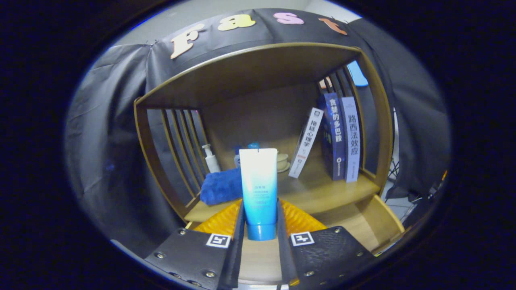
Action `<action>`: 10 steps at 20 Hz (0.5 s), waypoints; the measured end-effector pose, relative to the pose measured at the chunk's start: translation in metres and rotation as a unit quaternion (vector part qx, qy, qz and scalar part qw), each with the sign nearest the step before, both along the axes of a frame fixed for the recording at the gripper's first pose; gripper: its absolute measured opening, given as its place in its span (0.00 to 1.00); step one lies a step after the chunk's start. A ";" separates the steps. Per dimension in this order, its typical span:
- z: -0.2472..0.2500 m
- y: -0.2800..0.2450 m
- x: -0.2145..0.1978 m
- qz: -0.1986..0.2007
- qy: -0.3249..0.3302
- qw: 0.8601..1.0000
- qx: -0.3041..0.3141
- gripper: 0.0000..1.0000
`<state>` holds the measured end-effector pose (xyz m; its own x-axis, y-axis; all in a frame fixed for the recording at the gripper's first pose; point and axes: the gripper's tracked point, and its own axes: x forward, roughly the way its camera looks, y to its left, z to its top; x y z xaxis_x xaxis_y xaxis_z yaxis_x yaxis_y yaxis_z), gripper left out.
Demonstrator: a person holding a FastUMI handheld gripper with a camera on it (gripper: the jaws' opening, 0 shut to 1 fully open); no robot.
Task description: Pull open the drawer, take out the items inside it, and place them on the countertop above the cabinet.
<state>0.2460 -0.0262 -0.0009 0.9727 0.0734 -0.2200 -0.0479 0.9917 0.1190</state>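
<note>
A tube [258, 189], white at its flat end and blue down to its cap, stands upright cap-down between my two fingers. My gripper [260, 227] is shut on the tube, a finger pressing each side just above the cap. Below and behind the tube lies an orange ribbed item [298, 219]. Beyond the fingers runs the wooden countertop [322, 193] inside a wooden shelf frame. The drawer's wooden edge [383, 219] shows to the right below the countertop.
On the countertop sit a folded blue towel [221, 186], a white pump bottle [211, 159], a small cup [282, 160] and three books [334, 137], one leaning. Slatted side panels [183, 141] close the shelf left and right. Bare counter lies ahead of the books.
</note>
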 end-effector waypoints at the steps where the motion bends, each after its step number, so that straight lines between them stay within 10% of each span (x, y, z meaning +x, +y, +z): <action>1: 0.000 -0.004 0.008 -0.010 -0.004 1.000 -0.006 0.40; 10: -0.078 -0.017 0.088 -0.070 0.067 0.994 -0.050 0.40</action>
<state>0.3341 -0.0431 -0.0788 0.9335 -0.0883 -0.3476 0.1001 0.9949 0.0159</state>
